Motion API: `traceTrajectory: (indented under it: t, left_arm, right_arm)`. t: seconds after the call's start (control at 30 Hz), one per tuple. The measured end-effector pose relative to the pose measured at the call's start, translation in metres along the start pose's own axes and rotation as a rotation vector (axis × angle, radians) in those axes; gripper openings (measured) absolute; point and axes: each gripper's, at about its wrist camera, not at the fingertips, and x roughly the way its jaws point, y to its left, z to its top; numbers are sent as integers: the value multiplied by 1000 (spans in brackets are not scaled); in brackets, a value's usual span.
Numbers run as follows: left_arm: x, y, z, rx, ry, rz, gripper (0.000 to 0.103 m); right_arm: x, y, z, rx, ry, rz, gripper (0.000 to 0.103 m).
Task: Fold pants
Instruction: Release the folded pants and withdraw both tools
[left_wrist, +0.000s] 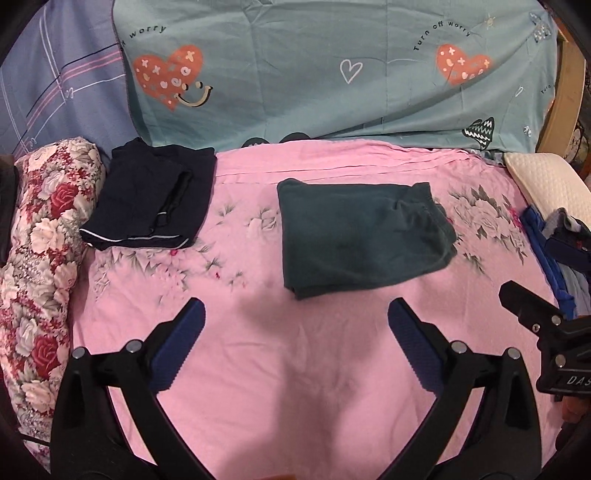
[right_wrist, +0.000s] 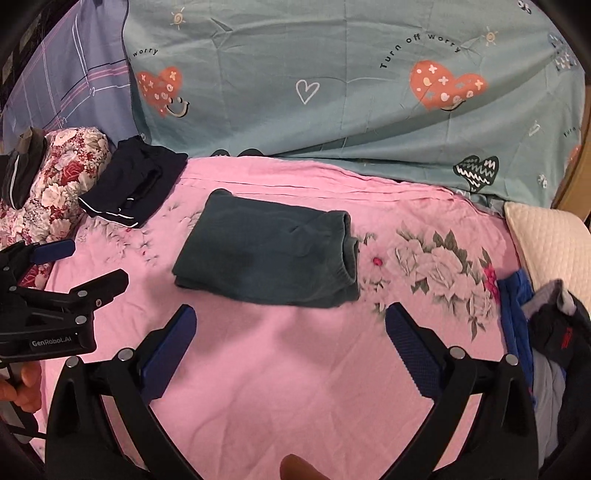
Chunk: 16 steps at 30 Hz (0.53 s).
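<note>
Left gripper (left_wrist: 295, 317) and right gripper (right_wrist: 290, 325): jaws spread wide, holding nothing, over the pink floral bedsheet (left_wrist: 258, 369). Ahead, the dark green folded pants (left_wrist: 364, 236) lie flat mid-sheet, apart from both. Farther left, navy folded trousers with white piping (left_wrist: 151, 195) rest beside a red floral bolster (left_wrist: 40, 251).

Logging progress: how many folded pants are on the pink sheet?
2. Dark green pants lie folded mid-sheet; navy pants with white piping lie folded at far left beside the floral pillow. The clothes pile at right may hide more.
</note>
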Motion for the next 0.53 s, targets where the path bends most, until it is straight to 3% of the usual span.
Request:
traceTrajectory:
  t: [0.53]
  left_arm:
    - [-38,-1,-26,3,-9,-24,101]
  right_arm:
    - [-29,11,-26,28,13,-19,102]
